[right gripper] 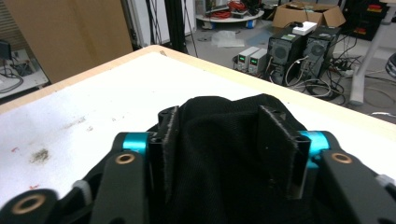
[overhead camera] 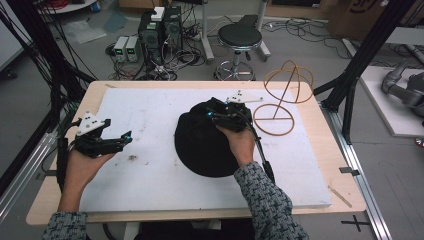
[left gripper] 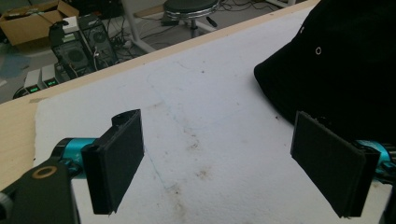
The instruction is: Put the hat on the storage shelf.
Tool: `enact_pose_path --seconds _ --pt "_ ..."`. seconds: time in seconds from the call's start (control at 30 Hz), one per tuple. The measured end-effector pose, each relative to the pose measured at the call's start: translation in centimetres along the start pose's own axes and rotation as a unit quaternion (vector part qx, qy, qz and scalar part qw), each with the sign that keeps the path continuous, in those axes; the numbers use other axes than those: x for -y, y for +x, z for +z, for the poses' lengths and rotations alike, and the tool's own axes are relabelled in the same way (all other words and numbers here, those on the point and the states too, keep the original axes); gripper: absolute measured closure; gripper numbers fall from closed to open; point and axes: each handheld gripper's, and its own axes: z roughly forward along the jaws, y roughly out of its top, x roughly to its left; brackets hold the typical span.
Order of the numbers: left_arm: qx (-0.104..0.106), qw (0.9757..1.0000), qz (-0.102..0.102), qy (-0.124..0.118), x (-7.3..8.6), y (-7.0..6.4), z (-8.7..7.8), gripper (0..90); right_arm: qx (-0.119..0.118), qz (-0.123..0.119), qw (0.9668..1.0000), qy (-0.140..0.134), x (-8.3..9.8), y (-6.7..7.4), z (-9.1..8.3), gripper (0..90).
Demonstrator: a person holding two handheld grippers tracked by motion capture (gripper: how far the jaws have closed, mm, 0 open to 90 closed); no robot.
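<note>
Black hat (overhead camera: pixel 202 145) bunches between right tool (right gripper: pixel 219 140) jaws on the table.

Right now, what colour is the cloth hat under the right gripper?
Black. The hat shows best in the high view, lying on the white mat.

Speckled grey knit sleeves (overhead camera: pixel 270 200), black gripper (overhead camera: pixel 227 117) bodies, teal joints, grey triangular plates
</note>
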Motion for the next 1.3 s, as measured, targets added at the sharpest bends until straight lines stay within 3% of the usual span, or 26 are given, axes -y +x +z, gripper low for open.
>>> enact_pose_path --seconds 0.27,0.37,0.43,0.77,1.3 --pt "0.000 1.0000 0.002 -0.003 0.0 0.0 -0.1 17.8 0.000 -0.019 0.9998 0.010 0.0 0.3 0.0 67.4" --pt "-0.001 1.0000 0.002 -0.005 -0.1 0.0 -0.2 17.9 0.003 -0.028 0.9996 0.010 -0.1 0.3 0.0 77.2" --pt "0.000 1.0000 0.003 -0.005 -0.1 0.0 -0.2 17.9 0.000 -0.021 0.9997 0.011 0.0 0.2 0.0 79.3" --pt "0.000 1.0000 0.002 -0.005 -0.1 0.1 -0.2 17.8 0.016 -0.009 0.9998 0.002 -0.4 0.0 -0.9 84.6" --pt "-0.001 1.0000 0.004 -0.003 0.0 0.2 0.0 17.9 0.018 -0.036 0.9988 -0.029 -2.6 -0.1 -4.2 84.5"
